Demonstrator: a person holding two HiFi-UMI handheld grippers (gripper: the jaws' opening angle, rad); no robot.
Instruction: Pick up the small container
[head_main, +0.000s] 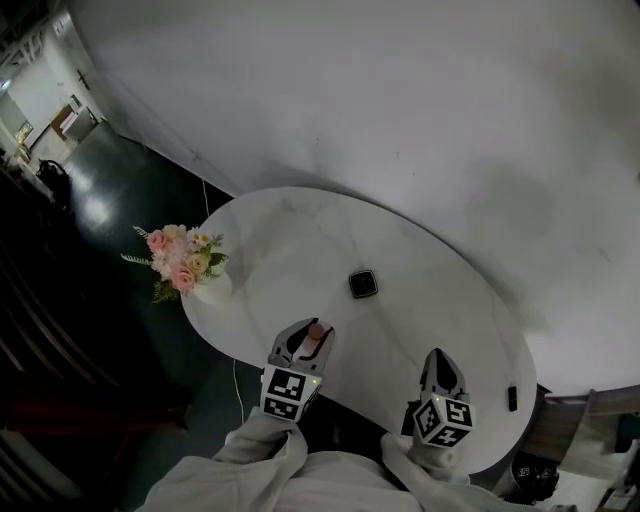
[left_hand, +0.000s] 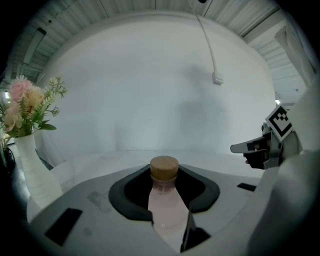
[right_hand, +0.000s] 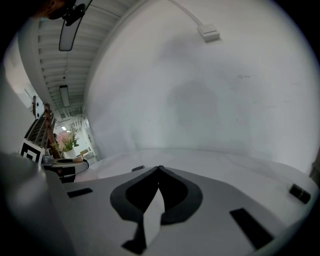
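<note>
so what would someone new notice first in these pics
The small pink bottle with a tan cap, clamped in the left hand-held gripper at the near edge of the white table, stands out first. Next come the pink flowers at the table's left edge and a small black square object near its middle.

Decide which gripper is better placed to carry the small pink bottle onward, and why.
Left: the left gripper has its jaws clamped on the small pink wooden-capped bottle; the right gripper is shut, empty.

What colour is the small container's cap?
The cap is light wood-tan, clearest in the left gripper view.
</note>
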